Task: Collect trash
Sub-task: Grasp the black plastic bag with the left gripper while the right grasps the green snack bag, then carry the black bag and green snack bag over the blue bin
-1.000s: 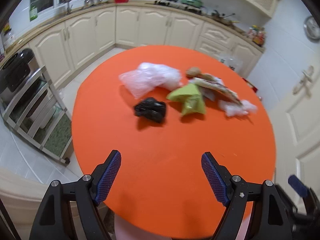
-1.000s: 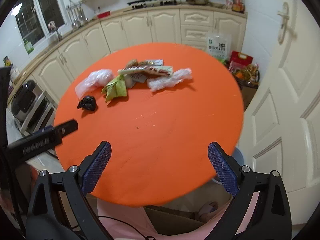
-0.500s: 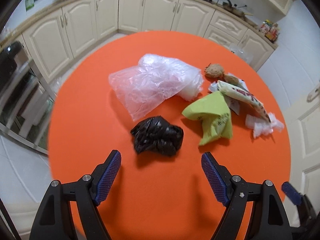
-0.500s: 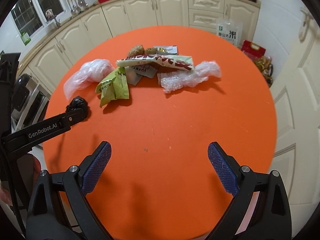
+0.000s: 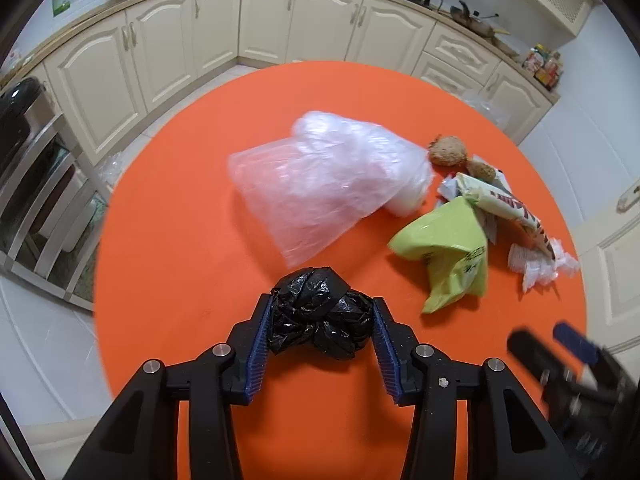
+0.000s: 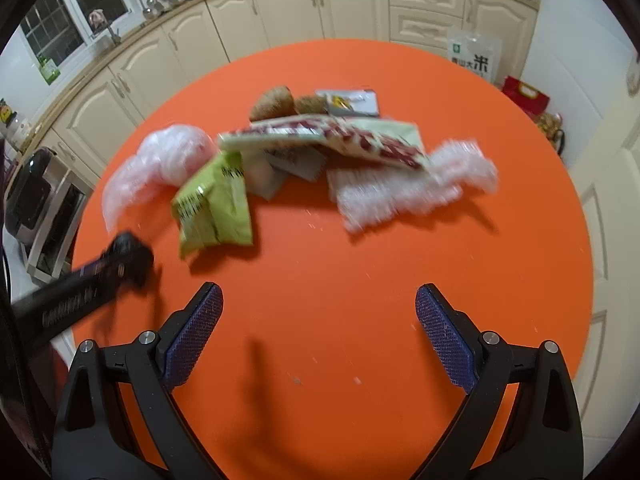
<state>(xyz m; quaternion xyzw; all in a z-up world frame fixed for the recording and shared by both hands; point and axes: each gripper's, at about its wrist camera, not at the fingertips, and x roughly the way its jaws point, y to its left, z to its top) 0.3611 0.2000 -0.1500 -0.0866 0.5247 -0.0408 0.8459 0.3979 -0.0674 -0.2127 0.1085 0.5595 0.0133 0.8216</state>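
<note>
Trash lies on a round orange table [image 5: 192, 208]. My left gripper [image 5: 320, 320] is shut on a crumpled black plastic bag [image 5: 320, 312], its blue pads pressing both sides. Beyond it lie a clear plastic bag [image 5: 324, 184], a green wrapper [image 5: 452, 252], a red-and-white wrapper [image 5: 508, 208] and two brown lumps [image 5: 448, 151]. My right gripper [image 6: 318, 320] is open and empty above bare table, short of the green wrapper [image 6: 216, 204], the red-and-white wrapper [image 6: 332, 140] and a crinkled clear wrapper [image 6: 412, 188]. The left gripper [image 6: 120, 260] shows at the left of the right wrist view.
Cream kitchen cabinets [image 5: 280, 24] run behind the table. A metal rack with a dark appliance [image 5: 24, 152] stands at the left. A white door [image 6: 612, 208] is at the right. A rice bag [image 6: 474, 56] and red box [image 6: 524, 96] sit on the floor behind.
My left gripper moved forward over the table and closed on the black bag. My right gripper moved forward toward the pile and stayed open.
</note>
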